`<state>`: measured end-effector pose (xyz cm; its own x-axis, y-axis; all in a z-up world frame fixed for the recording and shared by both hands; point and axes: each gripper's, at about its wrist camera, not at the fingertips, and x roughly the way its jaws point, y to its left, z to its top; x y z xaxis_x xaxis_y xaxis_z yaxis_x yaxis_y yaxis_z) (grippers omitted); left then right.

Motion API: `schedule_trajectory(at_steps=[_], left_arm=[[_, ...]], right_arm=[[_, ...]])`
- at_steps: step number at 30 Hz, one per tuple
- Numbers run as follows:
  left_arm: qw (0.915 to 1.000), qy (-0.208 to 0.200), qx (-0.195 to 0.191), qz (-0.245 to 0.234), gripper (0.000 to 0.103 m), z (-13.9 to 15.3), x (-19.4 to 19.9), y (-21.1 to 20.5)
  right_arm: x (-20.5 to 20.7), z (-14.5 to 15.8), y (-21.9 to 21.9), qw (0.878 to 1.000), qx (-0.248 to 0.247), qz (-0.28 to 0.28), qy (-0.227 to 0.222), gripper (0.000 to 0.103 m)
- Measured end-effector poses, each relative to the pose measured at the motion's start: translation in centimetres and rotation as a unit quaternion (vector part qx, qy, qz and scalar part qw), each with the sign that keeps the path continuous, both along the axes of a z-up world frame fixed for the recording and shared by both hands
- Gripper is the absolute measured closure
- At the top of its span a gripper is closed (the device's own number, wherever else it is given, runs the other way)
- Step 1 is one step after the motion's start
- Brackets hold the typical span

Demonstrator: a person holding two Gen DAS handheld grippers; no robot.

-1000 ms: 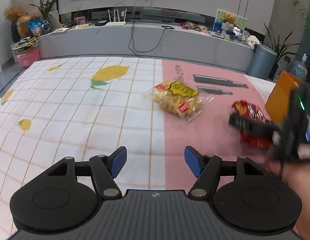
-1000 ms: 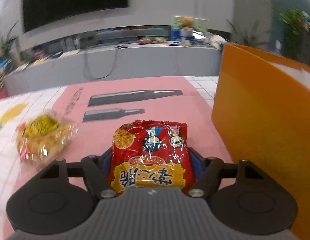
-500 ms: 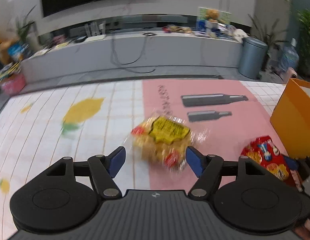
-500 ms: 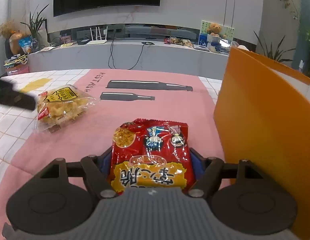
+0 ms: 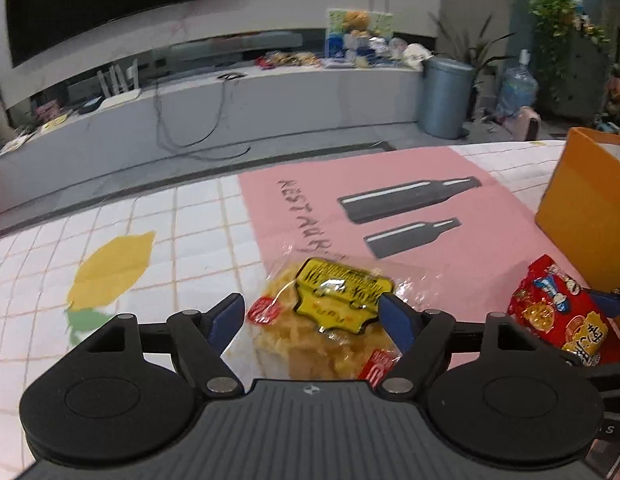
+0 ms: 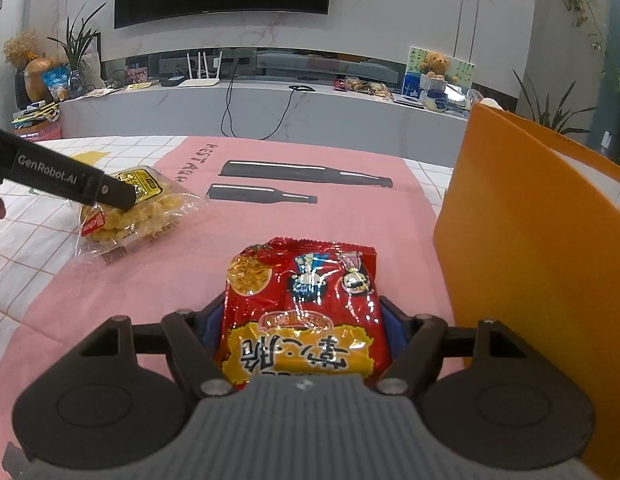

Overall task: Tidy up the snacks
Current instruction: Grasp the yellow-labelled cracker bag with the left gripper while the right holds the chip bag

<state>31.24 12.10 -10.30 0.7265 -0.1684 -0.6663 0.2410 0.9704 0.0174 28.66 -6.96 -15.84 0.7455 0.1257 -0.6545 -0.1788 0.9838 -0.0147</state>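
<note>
A clear bag of yellow crackers (image 5: 329,320) lies where the white checked cloth meets the pink panel. My left gripper (image 5: 311,316) straddles it. Its jaws are opening, with the bag between the blue pads and a gap showing at the left pad (image 5: 228,320). In the right wrist view, one black finger (image 6: 106,192) of the left gripper reaches over the cracker bag (image 6: 130,216). My right gripper (image 6: 300,320) is shut on a red noodle-snack packet (image 6: 306,312), also seen at the right as the red packet (image 5: 561,316). An orange box (image 6: 529,248) stands just right of it.
The orange box (image 5: 581,216) sits at the table's right edge, open at the top. Two dark bottle prints (image 5: 405,200) mark the pink panel (image 6: 329,216). Beyond the table are a long grey TV bench (image 5: 230,120) and a grey bin (image 5: 445,96).
My left gripper has swung right and forward over the cracker bag, and its jaws have spread around it. The right gripper has kept still with the red packet.
</note>
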Motion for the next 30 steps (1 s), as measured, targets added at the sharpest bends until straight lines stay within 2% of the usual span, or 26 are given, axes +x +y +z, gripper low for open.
schedule_trajectory(at_steps=[4, 7, 9, 11, 14, 16, 19, 25, 30], left_arm=[[0.9985, -0.01, 0.028, -0.046, 0.006, -0.6, 0.4, -1.2], [0.9989, 0.003, 0.009, -0.046, 0.0, -1.2, 1.3, -0.9], [0.9989, 0.013, -0.022, -0.039, 0.0, -1.4, 1.8, -0.2], [0.9982, 0.015, -0.036, -0.046, 0.0, -1.8, 2.0, 0.1], [0.9981, -0.009, -0.025, -0.055, 0.0, -2.6, 1.5, -0.2], [0.998, -0.011, -0.032, -0.054, 0.0, -2.7, 1.4, -0.1], [0.9968, 0.02, -0.067, -0.039, 0.0, -2.8, 2.4, 0.5], [0.9981, 0.01, -0.049, -0.035, 0.0, -3.0, 2.1, -0.2], [0.9983, -0.003, -0.051, -0.026, 0.0, -2.8, 1.5, 0.1]], right_arm=[[-0.2, 0.1, 0.5, 1.0, -0.016, 0.002, -0.006, 0.031], [-0.2, 0.1, 0.6, 1.0, -0.02, 0.004, -0.008, 0.031], [-0.2, 0.2, 0.6, 1.0, -0.019, 0.003, -0.007, 0.031], [-0.2, 0.2, 0.6, 1.0, -0.02, 0.004, -0.008, 0.031], [-0.2, 0.2, 0.8, 1.0, -0.026, 0.004, -0.01, 0.031], [-0.2, 0.2, 0.9, 1.0, -0.029, 0.004, -0.011, 0.031], [-0.2, 0.2, 1.0, 1.0, -0.028, 0.004, -0.011, 0.031], [-0.2, 0.2, 1.1, 1.0, -0.029, 0.004, -0.011, 0.031], [-0.2, 0.2, 1.1, 1.0, -0.028, 0.004, -0.011, 0.031]])
